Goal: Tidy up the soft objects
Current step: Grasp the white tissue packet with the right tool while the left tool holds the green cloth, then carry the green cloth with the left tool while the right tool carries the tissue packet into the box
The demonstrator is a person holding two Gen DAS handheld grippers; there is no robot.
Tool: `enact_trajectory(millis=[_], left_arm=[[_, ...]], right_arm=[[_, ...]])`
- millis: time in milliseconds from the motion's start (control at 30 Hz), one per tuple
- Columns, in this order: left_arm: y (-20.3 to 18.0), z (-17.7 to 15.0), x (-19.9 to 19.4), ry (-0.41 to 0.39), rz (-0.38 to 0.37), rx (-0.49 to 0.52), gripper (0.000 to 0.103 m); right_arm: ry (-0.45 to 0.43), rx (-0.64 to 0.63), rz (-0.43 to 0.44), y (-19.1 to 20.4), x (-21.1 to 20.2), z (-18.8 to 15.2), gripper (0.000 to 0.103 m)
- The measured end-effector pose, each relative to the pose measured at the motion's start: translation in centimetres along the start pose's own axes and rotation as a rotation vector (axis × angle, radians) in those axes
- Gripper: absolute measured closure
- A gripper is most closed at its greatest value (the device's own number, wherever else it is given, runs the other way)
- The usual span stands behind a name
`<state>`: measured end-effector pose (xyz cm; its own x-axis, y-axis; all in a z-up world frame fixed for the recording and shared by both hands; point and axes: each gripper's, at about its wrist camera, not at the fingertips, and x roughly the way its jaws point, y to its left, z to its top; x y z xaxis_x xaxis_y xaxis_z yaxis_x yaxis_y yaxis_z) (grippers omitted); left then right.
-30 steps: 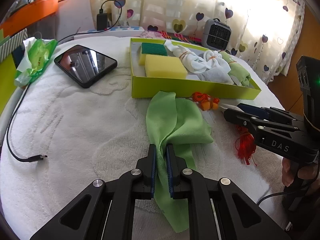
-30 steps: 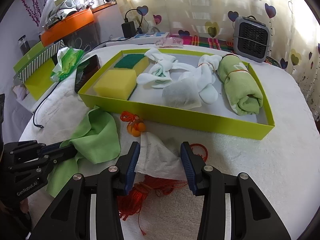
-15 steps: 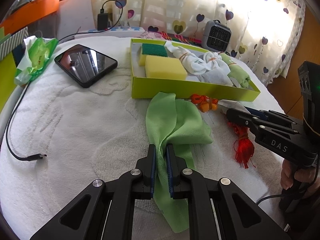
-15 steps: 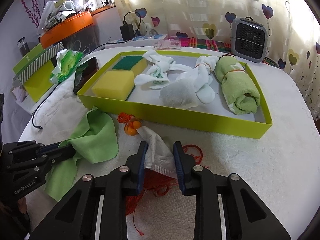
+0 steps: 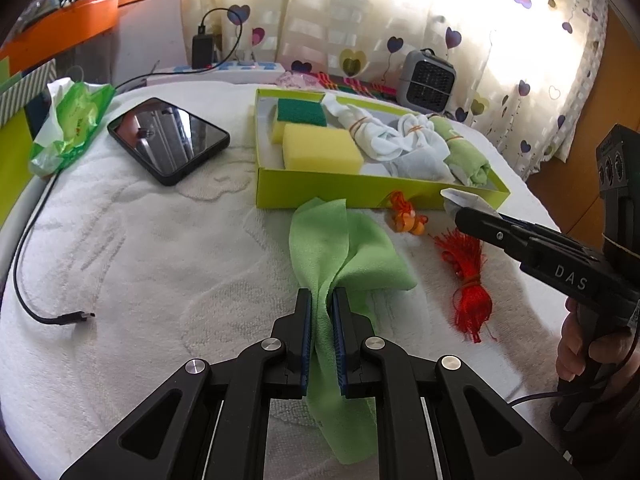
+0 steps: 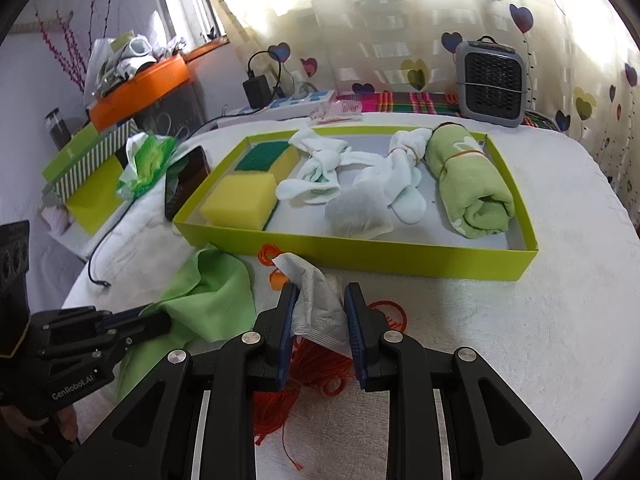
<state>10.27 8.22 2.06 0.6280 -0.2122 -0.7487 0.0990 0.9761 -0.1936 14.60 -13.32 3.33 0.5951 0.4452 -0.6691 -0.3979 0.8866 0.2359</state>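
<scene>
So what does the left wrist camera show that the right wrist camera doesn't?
Only the left view shows the black phone's whole glossy screen and the left claw clamped on the light green cloth. Only the right view shows the orange tray piled with clutter, and the right claw pinching the grey-white fabric pouch. Both show the lime-green box, yellow sponge and red tassel.

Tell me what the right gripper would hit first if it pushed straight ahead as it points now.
Probably the near wall of the green tray; depth is unclear. The right gripper holds a grey sachet.
</scene>
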Motion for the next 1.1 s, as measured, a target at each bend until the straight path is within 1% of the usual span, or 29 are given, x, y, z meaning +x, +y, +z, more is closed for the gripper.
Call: enact_trajectory(millis=[100, 267, 533, 1100], left_arm=[[-0.1, 0.0, -0.1, -0.003, -0.004, 0.000, 0.094], [-0.4, 0.1, -0.5, -0.012, -0.006, 0.000, 0.094], [-0.9, 0.4, -1.6, -0.037, -0.016, 0.012, 0.094], [-2.5, 2.3, -3.9, -0.112, -0.034, 0.047, 0.094]], right_arm=[[-0.012, 0.030, 0.020, -0.4, -0.4, 0.1, 0.078], [-0.041, 0.048, 0.025, -0.5, -1.2, 0.2, 0.078], [-0.077, 0.039, 0.042, -0.2, -2.3, 0.3, 0.078], [-0.130, 0.036, 0.041, -0.3, -4.4, 0.7, 0.078]])
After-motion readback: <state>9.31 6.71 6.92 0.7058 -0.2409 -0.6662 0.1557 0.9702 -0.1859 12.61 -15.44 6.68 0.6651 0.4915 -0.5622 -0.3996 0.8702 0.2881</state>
